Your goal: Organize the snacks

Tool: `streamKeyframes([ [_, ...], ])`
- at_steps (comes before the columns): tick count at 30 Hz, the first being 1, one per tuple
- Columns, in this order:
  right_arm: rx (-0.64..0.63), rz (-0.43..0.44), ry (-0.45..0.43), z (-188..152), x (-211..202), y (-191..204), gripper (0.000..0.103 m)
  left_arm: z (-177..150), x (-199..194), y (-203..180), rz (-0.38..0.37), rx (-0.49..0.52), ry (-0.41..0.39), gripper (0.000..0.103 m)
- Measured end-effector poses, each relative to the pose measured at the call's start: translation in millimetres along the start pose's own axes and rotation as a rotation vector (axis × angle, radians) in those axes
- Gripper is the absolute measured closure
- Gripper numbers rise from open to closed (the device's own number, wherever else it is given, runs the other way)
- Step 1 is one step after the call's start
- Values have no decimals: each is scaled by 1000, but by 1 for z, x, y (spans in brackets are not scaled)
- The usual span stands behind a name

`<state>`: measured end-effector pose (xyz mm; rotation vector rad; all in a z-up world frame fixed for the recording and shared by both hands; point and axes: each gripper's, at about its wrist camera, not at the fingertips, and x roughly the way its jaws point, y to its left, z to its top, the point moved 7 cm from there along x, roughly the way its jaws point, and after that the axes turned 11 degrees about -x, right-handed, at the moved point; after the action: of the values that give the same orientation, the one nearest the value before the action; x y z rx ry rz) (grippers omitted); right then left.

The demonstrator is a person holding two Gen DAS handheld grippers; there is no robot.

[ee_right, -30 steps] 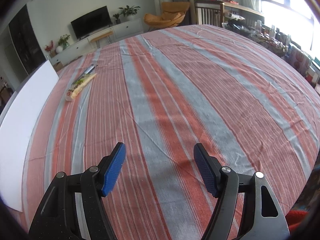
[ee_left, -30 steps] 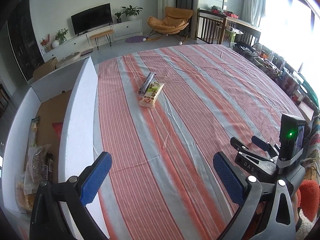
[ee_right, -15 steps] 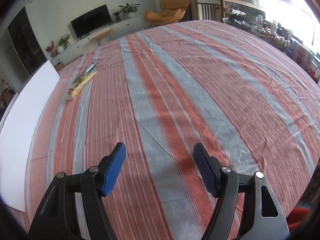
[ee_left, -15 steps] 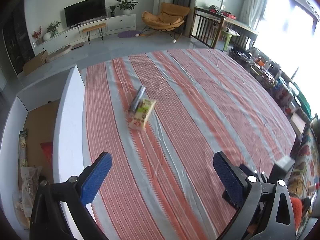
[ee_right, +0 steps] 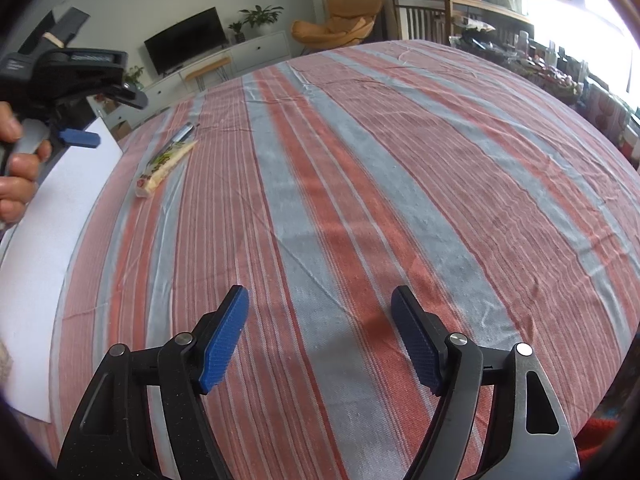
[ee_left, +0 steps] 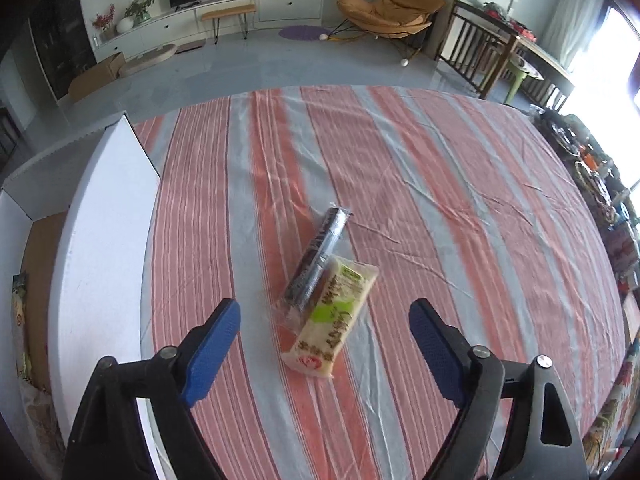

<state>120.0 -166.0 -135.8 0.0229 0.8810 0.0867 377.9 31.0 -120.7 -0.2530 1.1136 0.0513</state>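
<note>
Now left tongs (ee_left: 324,344) wide above yellow snack pack (ee_left: 334,320); right tongs (ee_right: 320,336) wide, empty.

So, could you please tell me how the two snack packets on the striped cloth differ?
The cream packet is wide, pale, with green print; the dark packet is narrow and silvery-black. The cream packet lies nearer the open left hand-held gripper; the dark one reaches farther away. Both lie flat, touching, side by side.
</note>
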Motion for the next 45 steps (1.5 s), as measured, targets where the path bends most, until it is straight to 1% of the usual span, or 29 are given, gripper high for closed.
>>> streamKeyframes([
  [2,2,5,-2,0,0,0,25,9,26,9,26,-36,4,33],
  [4,7,12,-4,1,0,-1,25,16,49,17,42,-70,22,40],
  [6,11,19,-7,2,1,-1,25,18,68,20,41,-73,33,43],
  [8,12,26,-9,2,2,-1,23,22,75,22,27,-62,1,44],
  [9,10,26,-10,2,2,-1,23,23,75,22,23,-49,-22,48],
  [10,9,27,-11,3,2,0,23,22,75,21,21,-22,-36,59],
  [11,7,27,-11,3,3,0,23,18,74,18,34,27,-46,74],
  [12,6,27,-11,4,3,0,23,14,72,14,50,84,-53,80],
  [13,6,27,-12,4,3,0,23,7,68,11,48,125,-50,84],
  [14,7,28,-13,4,3,0,23,-1,64,11,31,131,-40,84],
  [16,11,30,-14,4,3,0,23,-20,53,12,6,102,-28,85],
  [18,17,35,-15,4,2,-1,23,-46,40,8,-32,68,-20,85],
  [20,23,39,-17,3,1,-1,23,-81,25,-11,-119,57,5,85],
  [21,25,40,-17,3,1,-1,23,-101,18,-26,-162,76,20,85],
  [23,28,37,-18,2,0,-1,24,-131,5,-46,-203,96,26,85],
  [25,37,41,-19,1,-1,-3,25,-146,-7,-42,-192,41,5,85],
  [28,64,41,-20,-1,-4,-8,25,-149,-20,-6,-106,-44,-40,85],
  [30,85,53,-25,0,-4,-11,25,-148,-28,21,-54,-60,-66,85],
  [34,63,23,-19,1,-2,-8,24,-159,-37,54,-4,-34,-93,85],
  [36,40,1,-13,0,-1,-5,24,-167,-33,65,-9,-27,-97,82],
  [37,29,-7,-10,0,-1,-4,24,-172,-31,68,-14,-23,-93,78],
  [38,20,-15,-8,0,-1,-3,24,-175,-33,69,-17,-6,-130,64],
  [39,12,-21,-5,-1,0,-2,24,-175,-31,67,4,12,-135,52],
  [40,7,-25,-3,-1,0,-2,24,-177,-30,67,13,26,-143,32],
  [41,2,-30,-1,-2,0,-2,24,-180,-26,67,27,34,-138,19],
  [43,-5,-38,2,-3,0,-1,24,-181,-25,65,51,71,-168,15],
  [45,-11,-47,5,-4,-1,0,24,-180,-23,69,48,65,-172,11],
])
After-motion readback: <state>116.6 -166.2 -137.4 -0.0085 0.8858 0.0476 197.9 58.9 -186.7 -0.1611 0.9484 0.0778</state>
